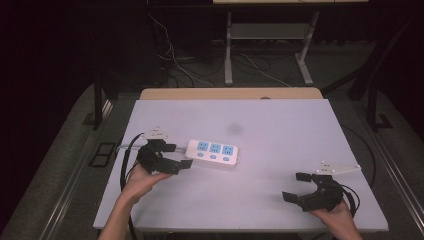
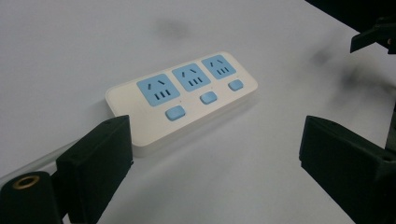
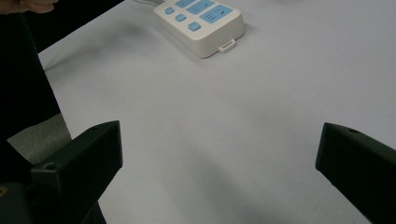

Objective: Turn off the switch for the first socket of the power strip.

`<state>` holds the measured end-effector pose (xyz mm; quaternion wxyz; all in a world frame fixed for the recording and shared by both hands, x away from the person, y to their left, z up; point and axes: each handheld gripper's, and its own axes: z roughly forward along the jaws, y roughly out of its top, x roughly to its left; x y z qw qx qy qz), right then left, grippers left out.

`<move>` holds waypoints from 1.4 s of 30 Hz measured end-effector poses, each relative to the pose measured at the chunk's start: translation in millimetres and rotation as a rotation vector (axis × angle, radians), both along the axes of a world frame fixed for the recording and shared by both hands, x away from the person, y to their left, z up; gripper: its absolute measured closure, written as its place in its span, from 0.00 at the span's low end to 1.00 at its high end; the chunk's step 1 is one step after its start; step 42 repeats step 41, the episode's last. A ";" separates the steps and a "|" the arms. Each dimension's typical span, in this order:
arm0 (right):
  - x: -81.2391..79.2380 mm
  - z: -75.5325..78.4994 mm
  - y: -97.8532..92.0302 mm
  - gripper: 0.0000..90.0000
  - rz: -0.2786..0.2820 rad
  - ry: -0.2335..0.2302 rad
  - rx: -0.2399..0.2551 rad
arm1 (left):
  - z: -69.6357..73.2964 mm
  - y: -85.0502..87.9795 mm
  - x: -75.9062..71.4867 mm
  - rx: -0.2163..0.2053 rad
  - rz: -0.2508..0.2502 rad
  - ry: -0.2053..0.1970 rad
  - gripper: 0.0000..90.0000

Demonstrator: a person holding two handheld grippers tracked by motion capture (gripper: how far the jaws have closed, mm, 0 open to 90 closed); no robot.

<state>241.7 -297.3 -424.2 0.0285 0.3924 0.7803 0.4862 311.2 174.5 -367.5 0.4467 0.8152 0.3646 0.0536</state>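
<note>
Right gripper (image 1: 299, 186) sits low at five o'clock on the pale grey tabletop (image 1: 280, 150), jaws spread wide, gripping nothing. Left gripper (image 1: 181, 156) at nine o'clock, jaws wide apart and empty, just beside the white three-socket power strip with blue outlets (image 1: 213, 152) near centre.

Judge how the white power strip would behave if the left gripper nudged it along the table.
The power strip lies flat and low, so it would likely slide, not tip or roll. Its smooth hard shell looks stiff and possibly slippery. The cord at its left end may drag and swing it round.
</note>
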 end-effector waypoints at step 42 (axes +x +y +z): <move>-0.6 -0.4 1.7 0.00 0.003 0.004 -0.002 | -47.7 7.5 -55.3 -0.105 0.044 -0.062 0.00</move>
